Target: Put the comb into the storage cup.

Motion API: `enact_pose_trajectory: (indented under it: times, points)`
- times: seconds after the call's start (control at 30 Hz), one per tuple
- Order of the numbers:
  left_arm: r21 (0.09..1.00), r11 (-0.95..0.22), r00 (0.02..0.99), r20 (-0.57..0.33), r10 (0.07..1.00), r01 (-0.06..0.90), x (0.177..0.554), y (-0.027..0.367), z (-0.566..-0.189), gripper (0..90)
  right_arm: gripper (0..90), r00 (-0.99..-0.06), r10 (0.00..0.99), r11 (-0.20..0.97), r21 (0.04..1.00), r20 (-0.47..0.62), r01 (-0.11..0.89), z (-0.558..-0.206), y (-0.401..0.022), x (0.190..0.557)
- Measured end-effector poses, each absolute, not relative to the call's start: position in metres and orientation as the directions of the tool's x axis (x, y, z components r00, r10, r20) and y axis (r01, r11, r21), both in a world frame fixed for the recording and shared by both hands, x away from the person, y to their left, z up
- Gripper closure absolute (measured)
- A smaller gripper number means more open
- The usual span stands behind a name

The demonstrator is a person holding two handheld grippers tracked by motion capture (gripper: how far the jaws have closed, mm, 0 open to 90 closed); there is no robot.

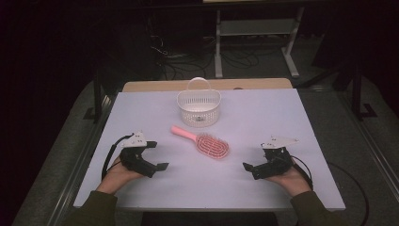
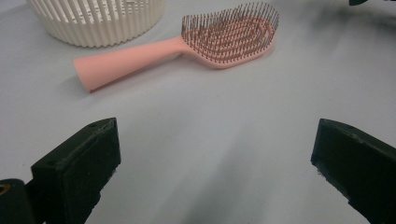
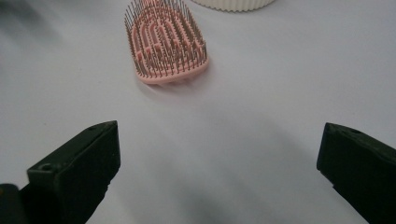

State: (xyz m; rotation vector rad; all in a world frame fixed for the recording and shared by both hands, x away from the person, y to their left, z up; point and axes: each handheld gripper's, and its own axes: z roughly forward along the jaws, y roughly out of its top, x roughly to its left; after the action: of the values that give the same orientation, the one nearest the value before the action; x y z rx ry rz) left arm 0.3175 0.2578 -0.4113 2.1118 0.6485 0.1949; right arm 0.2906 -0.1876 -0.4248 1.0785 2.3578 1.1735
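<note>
Both grippers rest low near the front edge of the desk (image 1: 141, 101), each in a hand: the left gripper (image 1: 159, 167) toward the front left corner, the right gripper (image 1: 248, 167) toward the front right. Each has its jaws spread wide with nothing between them. Between the two, around the desk's middle, lies the pink hairbrush (image 1: 203, 142), bristles up, its handle angled toward the far left. Just beyond the handle, near the far edge, stands the white slatted basket (image 1: 199, 106), close to the brush but not touching it.
</note>
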Motion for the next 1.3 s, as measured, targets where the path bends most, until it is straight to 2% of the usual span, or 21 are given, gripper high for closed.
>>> enact_pose_trajectory:
  times: [0.5, 1.3]
  points:
    - [0.802, -0.457, 0.843, -0.104, 0.527, 0.384, 0.325, 0.259, -0.405, 0.8, 0.0, -0.673, 0.732, 0.352, 0.785, 0.109, 0.51, -0.425, -0.194, 0.289]
    - [0.822, -0.437, 0.855, -0.109, 0.507, 0.364, 0.339, 0.247, -0.396, 1.2, 0.0, -0.668, 0.735, 0.335, 0.796, 0.114, 0.505, -0.421, -0.199, 0.289]
